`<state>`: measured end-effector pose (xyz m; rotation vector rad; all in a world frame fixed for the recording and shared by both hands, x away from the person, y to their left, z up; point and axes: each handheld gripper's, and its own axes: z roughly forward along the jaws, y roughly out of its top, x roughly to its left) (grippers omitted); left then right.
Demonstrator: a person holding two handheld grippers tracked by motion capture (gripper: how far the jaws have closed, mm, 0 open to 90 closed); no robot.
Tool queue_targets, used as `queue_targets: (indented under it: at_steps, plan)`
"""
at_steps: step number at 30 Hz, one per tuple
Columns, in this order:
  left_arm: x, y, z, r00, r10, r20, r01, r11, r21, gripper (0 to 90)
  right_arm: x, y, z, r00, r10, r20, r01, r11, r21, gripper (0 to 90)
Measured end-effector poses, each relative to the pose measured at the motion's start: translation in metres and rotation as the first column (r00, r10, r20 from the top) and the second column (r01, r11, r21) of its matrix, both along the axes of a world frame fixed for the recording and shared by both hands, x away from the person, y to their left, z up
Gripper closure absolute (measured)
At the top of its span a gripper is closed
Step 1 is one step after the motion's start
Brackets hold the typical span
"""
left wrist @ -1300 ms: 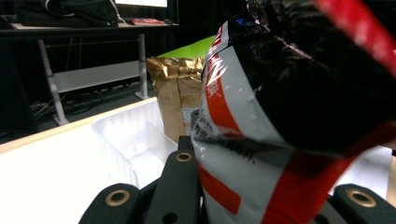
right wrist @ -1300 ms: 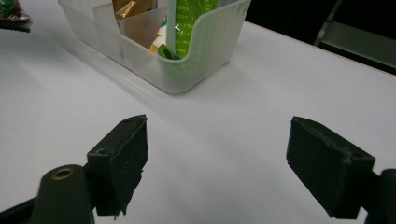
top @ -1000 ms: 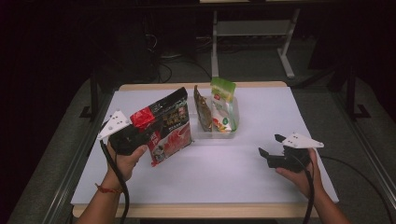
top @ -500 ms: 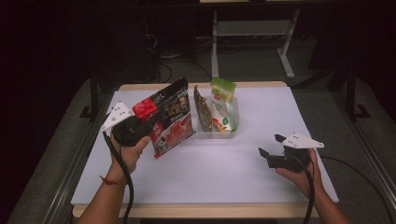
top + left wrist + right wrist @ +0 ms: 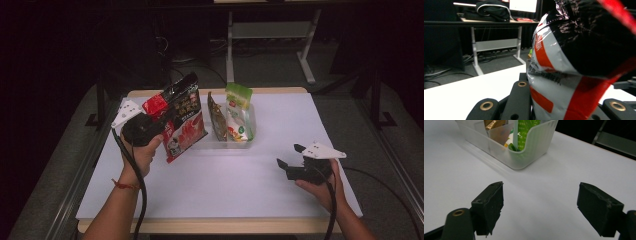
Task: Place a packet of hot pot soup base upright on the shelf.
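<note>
A red, black and white snack bag [image 5: 184, 119] hangs tilted above the table's left half, just left of the clear bin [image 5: 251, 131]. My left gripper [image 5: 167, 120] is shut on the bag's lower edge. In the left gripper view the bag [image 5: 579, 62] bulges up between the jaws of that gripper [image 5: 566, 106]. My right gripper [image 5: 289, 156] rests open near the table's right front with nothing between its jaws. In the right gripper view the right gripper [image 5: 539, 207] faces the bin [image 5: 534, 143] across bare table.
The clear bin holds a green and white packet [image 5: 239, 107] and a brown packet [image 5: 216, 117], both upright. The white table top [image 5: 240, 185] ends at a wooden front edge. Dark floor and desk legs lie beyond the far edge.
My left gripper has lifted the snack bag higher and slightly farther from the person. The right gripper has stayed where it was.
</note>
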<state>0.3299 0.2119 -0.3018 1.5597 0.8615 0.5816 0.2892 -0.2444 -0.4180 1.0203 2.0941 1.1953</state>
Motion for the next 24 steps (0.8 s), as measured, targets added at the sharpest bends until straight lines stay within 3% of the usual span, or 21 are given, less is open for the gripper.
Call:
queue_targets:
  at_steps: [8, 12, 16, 24]
  plan:
    - [0.017, -0.008, -0.001, 0.9992, 0.039, -0.007, -0.039, 0.9992, -0.006, 83.4, -0.001, 0.001, 0.001, 1.0, 0.007, 0.003, -0.007, 1.0, 0.001, 20.2]
    - [0.023, -0.014, -0.003, 0.998, 0.062, -0.01, -0.062, 0.998, 0.01, 83.3, 0.0, 0.001, 0.0, 1.0, 0.005, -0.003, -0.005, 1.0, 0.003, 20.2]
    - [0.031, -0.019, -0.006, 0.9963, 0.082, -0.025, -0.082, 0.9966, -0.008, 83.2, 0.0, 0.0, 0.0, 1.0, 0.007, -0.001, -0.007, 1.0, 0.001, 20.3]
    - [0.043, -0.032, -0.011, 0.9904, 0.135, -0.028, -0.135, 0.9908, 0.013, 83.3, -0.001, 0.001, 0.0, 0.9999, 0.01, -0.004, -0.01, 1.0, 0.003, 20.2]
